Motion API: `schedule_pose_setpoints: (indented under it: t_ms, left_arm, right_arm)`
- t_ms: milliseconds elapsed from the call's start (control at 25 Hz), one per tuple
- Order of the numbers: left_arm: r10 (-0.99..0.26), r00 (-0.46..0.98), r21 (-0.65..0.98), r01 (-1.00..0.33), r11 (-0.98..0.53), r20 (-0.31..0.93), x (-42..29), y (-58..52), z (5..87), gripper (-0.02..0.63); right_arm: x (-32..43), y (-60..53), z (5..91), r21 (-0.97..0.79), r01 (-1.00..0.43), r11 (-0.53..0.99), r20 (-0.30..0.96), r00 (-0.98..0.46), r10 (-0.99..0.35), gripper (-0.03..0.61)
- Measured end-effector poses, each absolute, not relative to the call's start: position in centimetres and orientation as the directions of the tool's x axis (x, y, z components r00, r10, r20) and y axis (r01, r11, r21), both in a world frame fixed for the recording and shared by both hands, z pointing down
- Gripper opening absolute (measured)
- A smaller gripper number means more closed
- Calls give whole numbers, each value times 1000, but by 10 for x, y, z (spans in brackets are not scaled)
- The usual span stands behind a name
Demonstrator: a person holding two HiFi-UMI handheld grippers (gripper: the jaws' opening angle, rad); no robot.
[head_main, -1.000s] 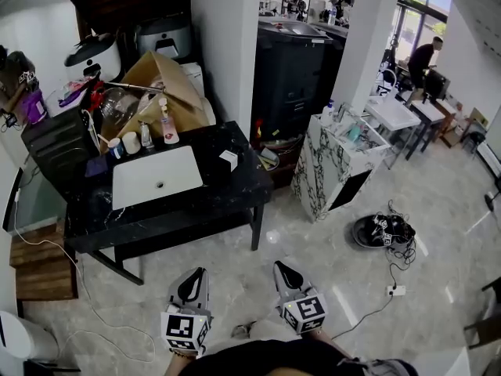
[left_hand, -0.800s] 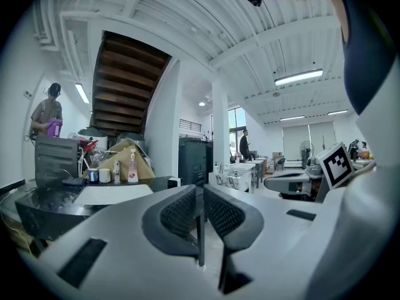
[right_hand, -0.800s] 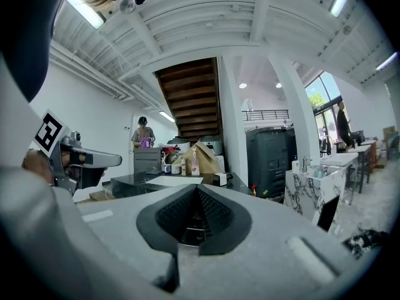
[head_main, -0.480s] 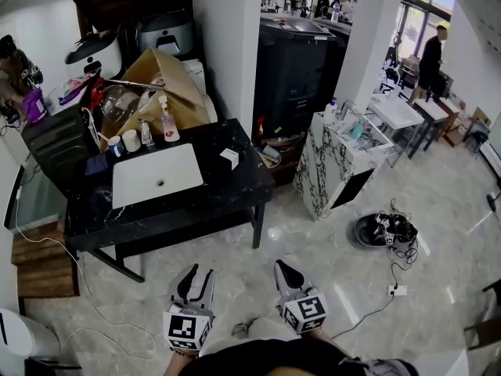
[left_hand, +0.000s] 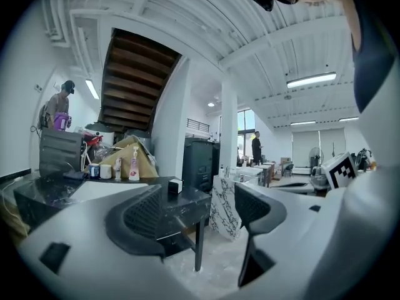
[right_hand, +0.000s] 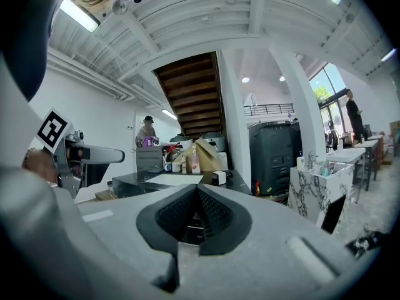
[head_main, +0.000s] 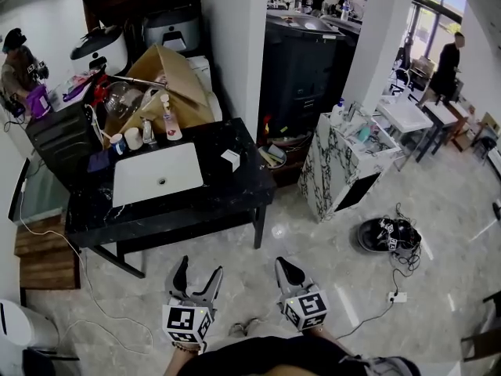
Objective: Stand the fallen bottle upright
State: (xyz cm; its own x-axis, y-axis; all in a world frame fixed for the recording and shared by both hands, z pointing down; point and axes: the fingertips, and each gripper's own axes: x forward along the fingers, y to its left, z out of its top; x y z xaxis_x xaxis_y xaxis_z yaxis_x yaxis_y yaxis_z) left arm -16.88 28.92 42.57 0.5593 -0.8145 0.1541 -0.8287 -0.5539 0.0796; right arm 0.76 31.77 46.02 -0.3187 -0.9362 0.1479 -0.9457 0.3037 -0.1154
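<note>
Our left gripper [head_main: 199, 269] has just been opening, jaws wide with nothing between; right gripper [head_main: 282, 265] closed, empty. No fallen bottle we can pick out yet: the pump bottle [head_main: 169, 122] stands upright behind the white basin [head_main: 156, 175] on the black table [head_main: 227, 194]. We'd expect light, slick plastic, so grip mid-body. Cups [head_main: 133, 138] and cardboard box [head_main: 168, 77] crowd it

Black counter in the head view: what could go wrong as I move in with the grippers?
The spray bottle and cups stand crowded behind the white sink; a reach there could topple them.
A white cable trails over the floor beside the counter: a trip hazard.
The left gripper has just been opening its jaws, nothing between them; the right gripper is shut and must open before gripping.
</note>
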Motion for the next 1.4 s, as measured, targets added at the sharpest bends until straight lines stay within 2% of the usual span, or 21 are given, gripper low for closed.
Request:
schedule_pose_setpoints:
  t_ms: [120,480,840,1400]
  left_arm:
    - [-815,555,76,-832,-550,167,-160,285,430,360]
    - [-860,495,83,-869,-488,125,-142,262,429,365]
    - [-843,509,74,-860,-504,171,-121,245,448,374]
    - [-810,546,28,-832,-554,215,-108,100,462,374]
  right_arm:
    - [17,309,459,-110,-945,309,142,-323,-936,4]
    - [47,286,470,-121,-935,334,157,-350,-923,4]
    - [64,267,492,-135,-933,333,212,-356,-910,4]
    - [68,128,492,-117,-942,315,197,-333,-922,4]
